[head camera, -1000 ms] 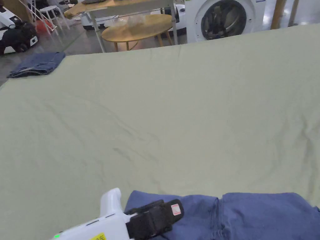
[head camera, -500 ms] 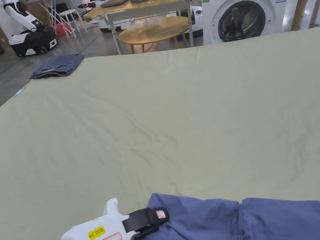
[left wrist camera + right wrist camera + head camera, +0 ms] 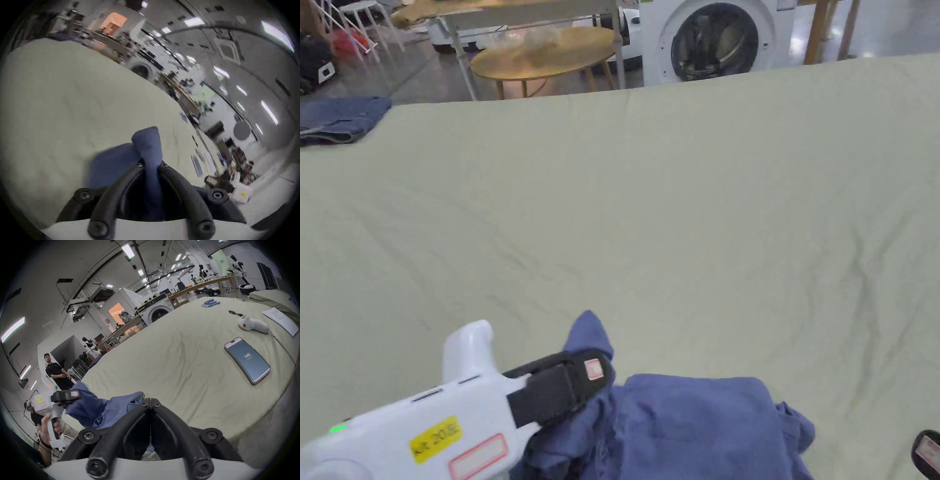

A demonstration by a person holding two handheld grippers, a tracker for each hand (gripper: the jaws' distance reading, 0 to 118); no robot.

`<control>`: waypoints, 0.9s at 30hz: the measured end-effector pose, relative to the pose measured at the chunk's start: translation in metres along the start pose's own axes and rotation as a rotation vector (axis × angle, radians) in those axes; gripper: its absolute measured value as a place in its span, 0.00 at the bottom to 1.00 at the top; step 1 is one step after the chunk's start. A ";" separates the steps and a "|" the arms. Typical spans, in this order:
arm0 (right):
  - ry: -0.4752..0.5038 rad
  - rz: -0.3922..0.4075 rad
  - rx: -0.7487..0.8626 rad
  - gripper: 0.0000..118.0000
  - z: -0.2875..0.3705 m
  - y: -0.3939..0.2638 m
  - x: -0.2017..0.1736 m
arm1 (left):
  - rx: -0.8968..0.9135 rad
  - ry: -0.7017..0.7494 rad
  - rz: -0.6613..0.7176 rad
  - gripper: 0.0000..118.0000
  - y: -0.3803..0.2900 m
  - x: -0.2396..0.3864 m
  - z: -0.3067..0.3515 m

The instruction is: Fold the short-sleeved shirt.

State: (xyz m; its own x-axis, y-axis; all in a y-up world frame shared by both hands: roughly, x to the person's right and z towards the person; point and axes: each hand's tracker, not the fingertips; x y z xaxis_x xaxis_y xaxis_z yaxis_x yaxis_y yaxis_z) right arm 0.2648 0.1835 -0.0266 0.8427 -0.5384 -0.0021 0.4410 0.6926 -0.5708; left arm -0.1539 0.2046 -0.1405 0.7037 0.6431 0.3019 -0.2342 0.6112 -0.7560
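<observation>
A wide surface [image 3: 687,206] covered in pale green cloth takes up most of the head view, with light creases running across it. At its near edge lies the blue shirt [image 3: 700,425], bunched into a loose heap, with one part lifted off the cloth. The left gripper [image 3: 584,378], white-bodied with black jaws, comes in from the lower left of the head view and pinches that raised part: in the left gripper view a twisted strip of the blue fabric runs between the two jaws, both pressing on it, and a tuft stands up beyond their tips. The right gripper [image 3: 151,402] sits at the other end of the heap, its jaws pressed together; a thin bit of blue fabric hangs between them lower down, and the shirt's edge lies right at their tips, though whether the tips themselves hold it is hard to tell. Folded blue jeans [image 3: 337,119] rest on the far left corner of the surface. To the right, in the right gripper view, a phone [image 3: 247,360] lies face up, well apart from the shirt.
</observation>
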 end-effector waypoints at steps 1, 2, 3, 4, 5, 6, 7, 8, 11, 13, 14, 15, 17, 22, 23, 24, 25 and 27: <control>0.000 0.003 0.000 0.00 0.001 -0.001 -0.001 | -0.084 0.003 0.007 0.04 -0.006 0.006 -0.023; -0.002 0.014 0.001 0.00 0.004 -0.001 -0.003 | -0.166 0.019 0.008 0.04 -0.016 0.013 -0.052; -0.013 0.028 0.007 0.00 0.007 -0.002 -0.004 | -0.197 -0.010 0.004 0.04 -0.025 0.016 -0.075; -0.020 0.033 0.013 0.00 0.009 -0.003 -0.005 | -0.225 -0.043 0.001 0.04 -0.031 0.016 -0.090; -0.020 0.033 0.014 0.00 0.011 -0.004 -0.005 | -0.256 -0.041 0.017 0.04 -0.034 0.019 -0.107; -0.023 0.030 0.016 0.00 0.013 -0.005 -0.003 | -0.283 -0.058 0.049 0.11 -0.037 0.025 -0.115; -0.033 0.024 0.016 0.00 0.014 -0.005 -0.001 | -0.258 -0.107 0.069 0.30 -0.037 0.028 -0.116; -0.043 0.020 0.016 0.00 0.015 -0.006 0.001 | -0.267 -0.201 0.102 0.58 -0.033 0.030 -0.115; -0.059 -0.003 0.016 0.00 0.018 -0.007 0.008 | -0.193 -0.337 0.146 0.71 -0.022 0.031 -0.092; -0.068 -0.012 0.017 0.00 0.018 -0.008 0.012 | -0.174 -0.194 0.106 0.42 -0.019 0.026 -0.090; -0.072 -0.016 0.017 0.00 0.018 -0.008 0.013 | -0.186 -0.108 0.070 0.14 -0.020 0.020 -0.092; -0.073 -0.020 0.015 0.00 0.017 -0.008 0.013 | -0.214 -0.043 0.048 0.00 -0.025 0.015 -0.098; -0.069 -0.023 0.013 0.00 0.017 -0.008 0.012 | -0.272 -0.040 0.077 0.00 -0.040 0.007 -0.107; -0.030 0.020 -0.043 0.00 0.002 -0.012 -0.006 | -0.323 -0.014 0.000 0.00 -0.074 0.019 -0.132; -0.014 0.043 -0.064 0.00 -0.004 -0.013 -0.013 | -0.304 -0.010 0.009 0.00 -0.071 0.021 -0.129; 0.006 0.061 -0.090 0.00 -0.011 -0.014 -0.020 | -0.305 -0.024 0.017 0.08 -0.066 0.021 -0.123; 0.029 0.073 -0.116 0.00 -0.020 -0.015 -0.026 | -0.290 -0.048 0.020 0.30 -0.063 0.021 -0.113; 0.077 0.115 -0.175 0.00 -0.042 -0.016 -0.040 | -0.212 -0.084 0.027 0.66 -0.049 0.022 -0.085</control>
State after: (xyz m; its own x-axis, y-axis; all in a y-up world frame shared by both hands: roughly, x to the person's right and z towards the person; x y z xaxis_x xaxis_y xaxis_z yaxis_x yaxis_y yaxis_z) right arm 0.2104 0.1737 -0.0520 0.8551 -0.5007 -0.1345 0.2777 0.6614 -0.6968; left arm -0.0698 0.1492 -0.1461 0.6386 0.6997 0.3204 -0.0996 0.4880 -0.8672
